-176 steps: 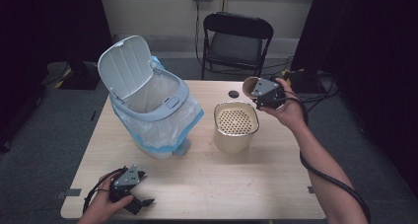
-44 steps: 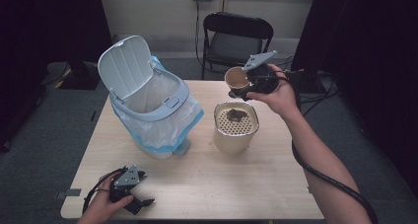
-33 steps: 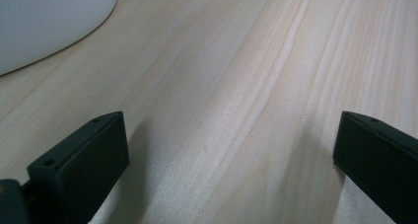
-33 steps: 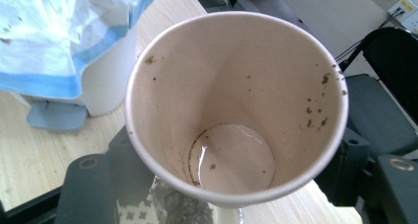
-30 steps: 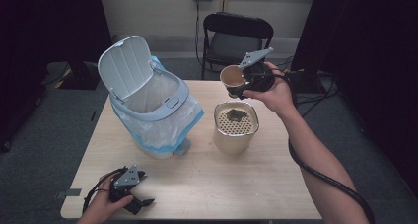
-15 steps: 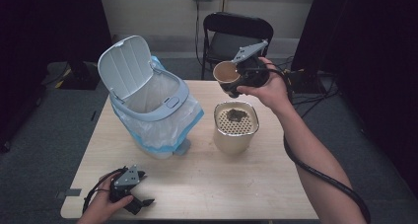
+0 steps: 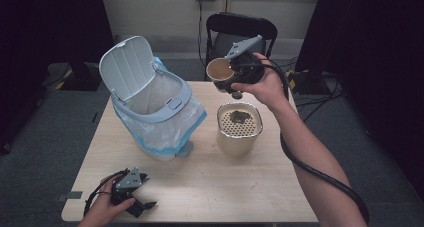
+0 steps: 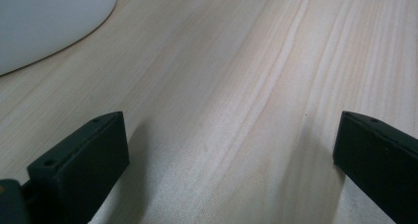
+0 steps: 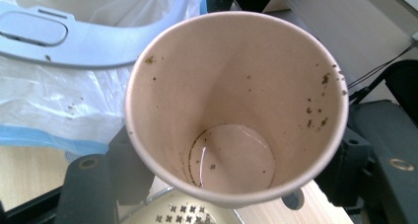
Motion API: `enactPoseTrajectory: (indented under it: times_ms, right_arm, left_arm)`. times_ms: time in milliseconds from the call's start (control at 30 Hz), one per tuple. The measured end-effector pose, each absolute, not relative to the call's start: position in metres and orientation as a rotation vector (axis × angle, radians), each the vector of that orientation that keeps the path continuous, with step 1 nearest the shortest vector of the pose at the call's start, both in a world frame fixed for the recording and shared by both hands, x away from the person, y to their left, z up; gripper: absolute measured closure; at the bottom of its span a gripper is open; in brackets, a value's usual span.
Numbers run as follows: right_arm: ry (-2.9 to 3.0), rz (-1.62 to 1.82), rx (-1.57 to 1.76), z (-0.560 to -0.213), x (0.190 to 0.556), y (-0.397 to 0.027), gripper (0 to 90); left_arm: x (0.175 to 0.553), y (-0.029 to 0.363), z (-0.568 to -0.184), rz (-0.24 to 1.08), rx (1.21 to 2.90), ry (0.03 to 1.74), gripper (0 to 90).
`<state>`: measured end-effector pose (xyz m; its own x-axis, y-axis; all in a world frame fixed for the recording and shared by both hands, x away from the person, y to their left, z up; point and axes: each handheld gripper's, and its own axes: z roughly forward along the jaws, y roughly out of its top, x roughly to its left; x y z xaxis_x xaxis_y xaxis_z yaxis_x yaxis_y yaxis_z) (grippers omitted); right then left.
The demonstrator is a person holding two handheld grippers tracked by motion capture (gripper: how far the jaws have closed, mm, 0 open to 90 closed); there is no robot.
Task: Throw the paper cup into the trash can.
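My right gripper (image 7: 226, 78) is shut on a brown paper cup (image 7: 220, 69) and holds it in the air above the table's far side, its mouth turned toward the bin. In the right gripper view the cup (image 9: 236, 105) is nearly empty, with dark flecks on its wall and a thin film of liquid at the bottom. Below it stands a cream strainer pot (image 7: 239, 128) with wet dregs on its perforated top. The blue-grey bin (image 7: 155, 107) with a plastic liner stands at the left, lid up. My left gripper (image 7: 142, 194) rests open on the table's near left corner.
The wooden table (image 7: 210, 182) has bare surface in front of the bin and the pot. A black folding chair (image 7: 240, 32) stands behind the far edge. A small dark cap (image 7: 236, 95) lies near the far edge. My right gripper's cable (image 7: 310, 167) hangs along the forearm.
My right gripper has carried the cup up and to the left, away from above the strainer pot and toward the bin. The left gripper has stayed put.
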<state>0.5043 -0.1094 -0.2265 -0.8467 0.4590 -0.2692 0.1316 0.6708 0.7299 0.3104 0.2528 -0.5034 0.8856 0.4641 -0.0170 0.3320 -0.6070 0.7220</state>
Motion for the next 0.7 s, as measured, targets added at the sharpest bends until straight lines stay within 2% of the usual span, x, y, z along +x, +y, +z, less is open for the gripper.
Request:
enactPoseTrajectory:
  times_ms: [700]
  right_arm:
    - [2.451,1.070,0.368,-0.201,0.501,-0.069,29.3]
  left_arm:
    - [0.310,0.253,-0.503,0.221,2.276,0.570,0.0]
